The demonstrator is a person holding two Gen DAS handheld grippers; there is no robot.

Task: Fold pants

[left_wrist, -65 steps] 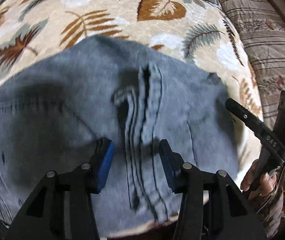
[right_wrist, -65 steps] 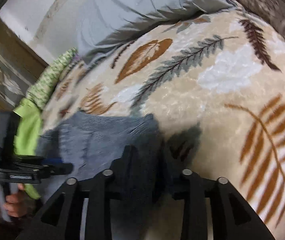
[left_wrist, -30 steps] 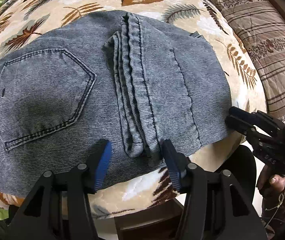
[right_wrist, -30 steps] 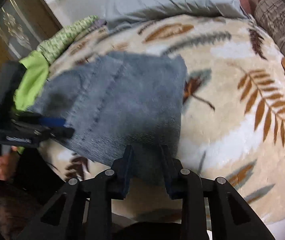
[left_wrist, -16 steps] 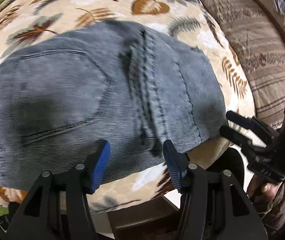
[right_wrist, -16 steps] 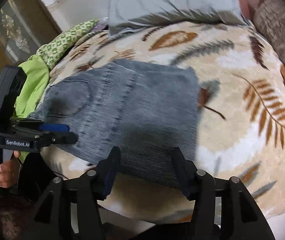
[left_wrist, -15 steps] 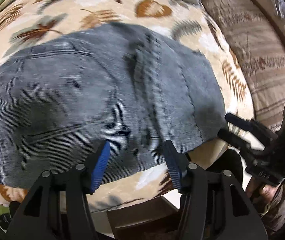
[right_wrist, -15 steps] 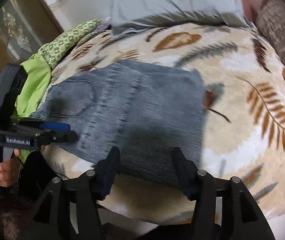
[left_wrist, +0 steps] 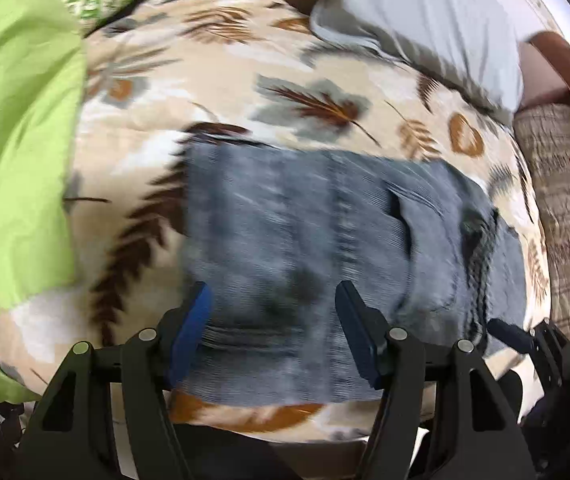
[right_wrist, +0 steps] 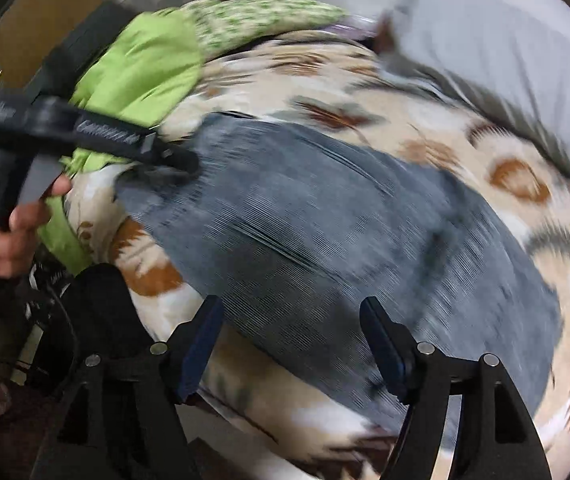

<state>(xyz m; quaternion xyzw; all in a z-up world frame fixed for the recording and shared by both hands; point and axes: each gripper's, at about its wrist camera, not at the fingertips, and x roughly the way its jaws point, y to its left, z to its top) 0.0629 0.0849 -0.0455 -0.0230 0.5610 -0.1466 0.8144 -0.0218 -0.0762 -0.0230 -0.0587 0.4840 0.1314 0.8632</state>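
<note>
Both grippers have been released and pulled back since a second ago; the left gripper [left_wrist: 273, 320] has been swung from the thick seam bundle toward the left end of the pants [left_wrist: 325, 248], and the right gripper [right_wrist: 291, 344], clamped on the near edge a second ago, is now spread wide. Nothing is held between either pair of fingers. The left gripper is held low at the near edge, pointing far across the fabric; in the right wrist view its tips [right_wrist: 173, 164] appear just at the left corner of the denim, contact hidden by blur. The right gripper hovers over the near right part, tilted down. The pants lie folded into a compact grey block on the leaf-print blanket [left_wrist: 213, 92], near edge just at the bed edge, seam ridge [left_wrist: 481, 256] toward the right. A last fold or a smoothing pass is judged to be in hand; corners should be taken through all layers and edges kept aligned. A green cloth [left_wrist: 17, 140] lies left, a grey pillow [left_wrist: 425, 20] far.
</note>
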